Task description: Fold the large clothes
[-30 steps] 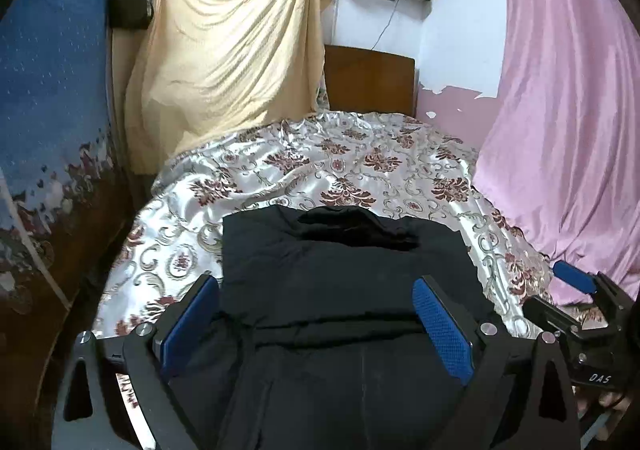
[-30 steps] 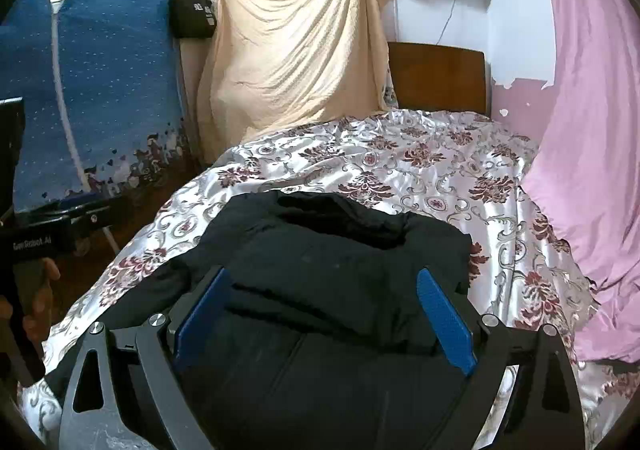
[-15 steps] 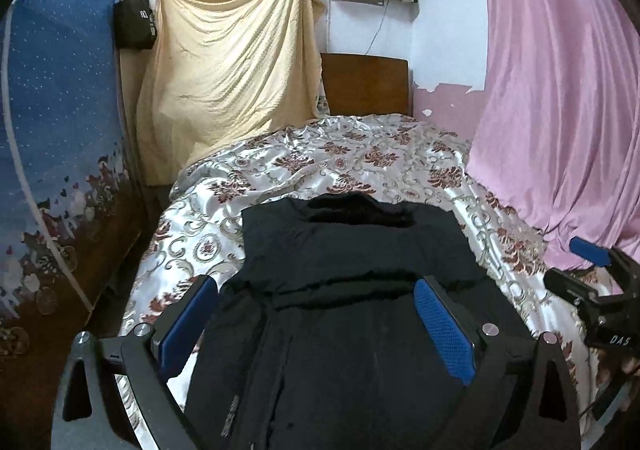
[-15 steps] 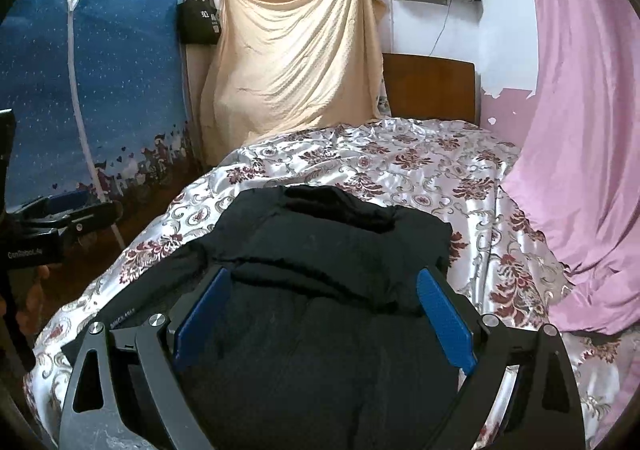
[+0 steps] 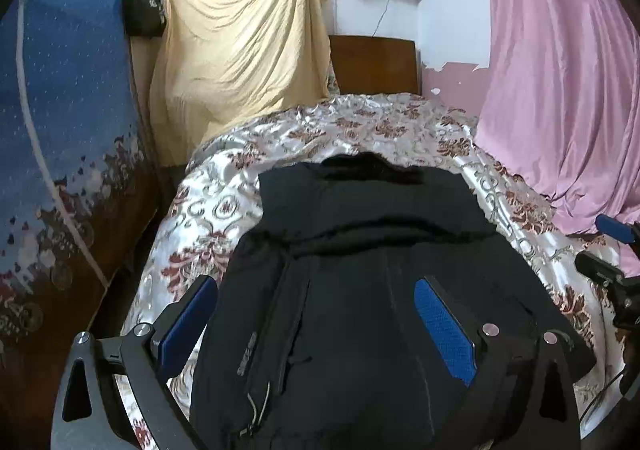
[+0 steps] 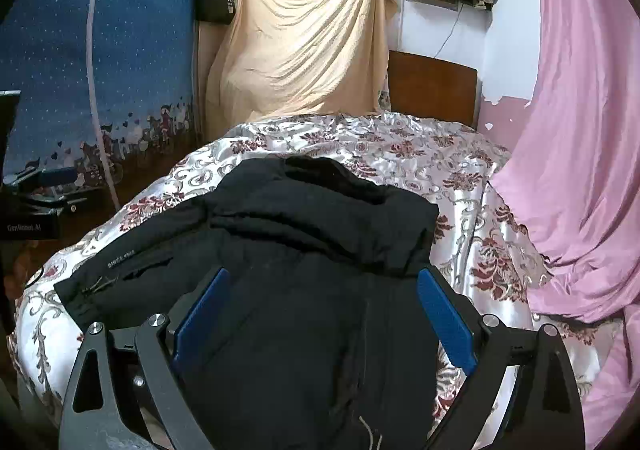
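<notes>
Your left tongs (image 5: 316, 314) and right tongs (image 6: 324, 302) hang spread, empty, over the black jacket (image 5: 360, 270); its length runs ahead toward the headboard (image 6: 434, 90), seemingly equally reachable.

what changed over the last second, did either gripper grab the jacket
Neither took hold. Both cameras pulled back and up from the bed, so more of the black jacket shows near the lens, including its pocket and printed strip. The left gripper and right gripper stayed open above it. The jacket itself lies as before on the floral bedspread, partly folded, collar toward the headboard.
</notes>
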The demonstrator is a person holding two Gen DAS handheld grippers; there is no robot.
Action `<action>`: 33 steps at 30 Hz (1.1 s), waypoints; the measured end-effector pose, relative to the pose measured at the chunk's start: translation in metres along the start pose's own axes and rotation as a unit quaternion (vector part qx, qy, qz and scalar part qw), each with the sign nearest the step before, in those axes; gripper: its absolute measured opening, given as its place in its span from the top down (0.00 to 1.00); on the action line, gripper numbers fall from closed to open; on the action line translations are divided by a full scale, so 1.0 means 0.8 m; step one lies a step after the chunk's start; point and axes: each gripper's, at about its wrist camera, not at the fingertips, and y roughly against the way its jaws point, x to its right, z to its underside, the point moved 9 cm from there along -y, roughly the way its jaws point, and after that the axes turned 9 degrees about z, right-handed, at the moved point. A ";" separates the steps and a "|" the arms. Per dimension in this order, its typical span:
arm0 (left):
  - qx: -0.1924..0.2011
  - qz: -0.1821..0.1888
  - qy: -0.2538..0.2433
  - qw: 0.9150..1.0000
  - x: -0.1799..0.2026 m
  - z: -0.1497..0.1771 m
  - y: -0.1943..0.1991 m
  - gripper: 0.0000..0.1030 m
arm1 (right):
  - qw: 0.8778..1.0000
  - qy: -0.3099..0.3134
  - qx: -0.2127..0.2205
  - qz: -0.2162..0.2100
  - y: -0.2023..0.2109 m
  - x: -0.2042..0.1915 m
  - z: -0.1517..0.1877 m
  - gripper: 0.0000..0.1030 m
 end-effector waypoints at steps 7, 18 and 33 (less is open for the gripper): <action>-0.016 -0.002 0.007 1.000 -0.006 0.031 0.001 0.04 | 1.000 -0.005 -0.011 -0.014 0.002 -0.009 0.025 0.06; -0.055 -0.015 -0.013 0.998 -0.016 0.077 -0.006 0.04 | 0.996 0.047 -0.062 -0.030 -0.005 -0.032 0.088 0.02; -0.101 0.010 -0.034 0.994 -0.044 0.126 -0.004 0.04 | 0.984 0.111 -0.129 -0.048 -0.006 -0.047 0.158 0.02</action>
